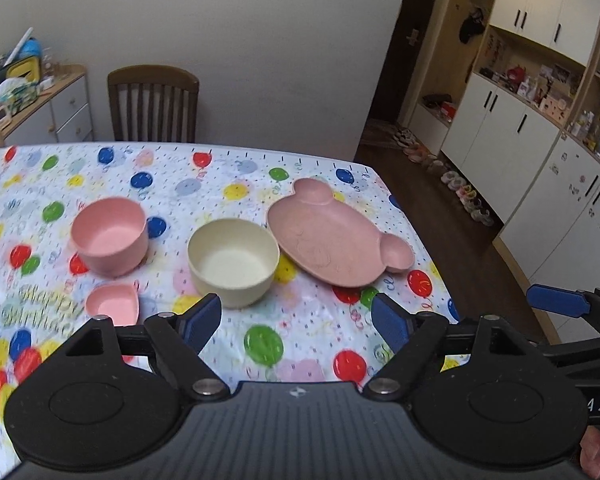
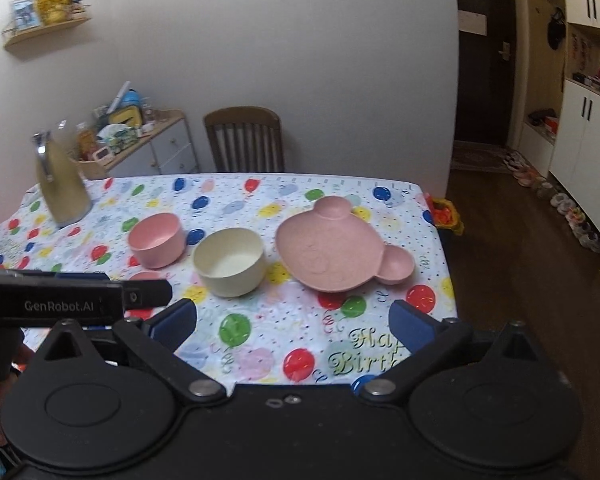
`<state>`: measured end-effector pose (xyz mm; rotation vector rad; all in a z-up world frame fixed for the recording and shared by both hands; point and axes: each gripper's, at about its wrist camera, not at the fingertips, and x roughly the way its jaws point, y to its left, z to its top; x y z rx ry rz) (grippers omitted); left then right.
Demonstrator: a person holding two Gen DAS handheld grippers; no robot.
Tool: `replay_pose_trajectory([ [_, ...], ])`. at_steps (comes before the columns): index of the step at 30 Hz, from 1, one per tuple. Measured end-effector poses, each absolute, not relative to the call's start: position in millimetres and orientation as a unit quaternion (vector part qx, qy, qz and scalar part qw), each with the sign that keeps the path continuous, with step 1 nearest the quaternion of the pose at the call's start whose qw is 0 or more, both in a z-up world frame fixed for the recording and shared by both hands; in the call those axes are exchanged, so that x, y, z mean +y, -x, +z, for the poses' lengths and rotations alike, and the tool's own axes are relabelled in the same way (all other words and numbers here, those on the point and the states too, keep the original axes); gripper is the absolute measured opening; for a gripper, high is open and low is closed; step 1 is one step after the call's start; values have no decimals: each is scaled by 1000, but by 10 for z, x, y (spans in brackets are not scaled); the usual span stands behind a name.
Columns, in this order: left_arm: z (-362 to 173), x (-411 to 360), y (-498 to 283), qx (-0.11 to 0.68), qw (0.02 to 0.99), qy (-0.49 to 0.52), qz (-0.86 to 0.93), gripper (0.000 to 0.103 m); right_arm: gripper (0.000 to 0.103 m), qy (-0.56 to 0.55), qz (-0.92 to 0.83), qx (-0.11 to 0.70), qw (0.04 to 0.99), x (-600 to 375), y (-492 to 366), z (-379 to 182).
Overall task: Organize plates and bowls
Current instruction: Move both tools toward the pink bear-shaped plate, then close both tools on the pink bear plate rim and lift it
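Four pieces of tableware sit on the surface, which is covered by a white cloth printed with coloured balloons. Largest of them is the pink bear-shaped plate, lying flat toward the right edge, its two ear lobes pointing far and right. Just left of it, apart from its rim, stands the cream bowl, upright and empty. Further left and slightly farther away stands the pink bowl, also upright and empty, near the cream one without touching it. Smallest is the pink heart-shaped dish, at the near left, in front of the pink bowl; in the right wrist view it is mostly hidden behind the other tool's arm.

Both tools hang over the near edge of the surface and touch none of the tableware. The left tool has its blue pads set well apart, with only the balloon cloth showing between them; the cream bowl lies just beyond its left pad and the heart dish just beyond that pad's outer side. The right tool stands spread even wider, with nothing held, and bare cloth and the "Happy Birthday" lettering show in the gap. The plate and cream bowl lie beyond its fingertips.

A tall beige jug stands at the far left corner, and a wooden chair is at the far side.
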<state>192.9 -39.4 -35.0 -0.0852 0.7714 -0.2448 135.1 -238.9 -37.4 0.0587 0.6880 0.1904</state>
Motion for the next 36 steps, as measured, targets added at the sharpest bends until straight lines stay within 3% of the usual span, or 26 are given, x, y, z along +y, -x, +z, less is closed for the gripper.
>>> replay_pose_trajectory([
  [14, -614, -515, -3419, 402, 901, -23, -164, 82, 103, -40, 10, 370, 928, -2479, -2208, -653],
  [25, -1108, -619, -4432, 455, 869, -41, -190, 82, 100, -77, -49, 432, 897, -2611, -2810, -1107],
  [36, -1595, -811, -4995, 495, 845, -49, -197, 82, 80, -138, -86, 482, 861, -2731, -3212, -1576],
])
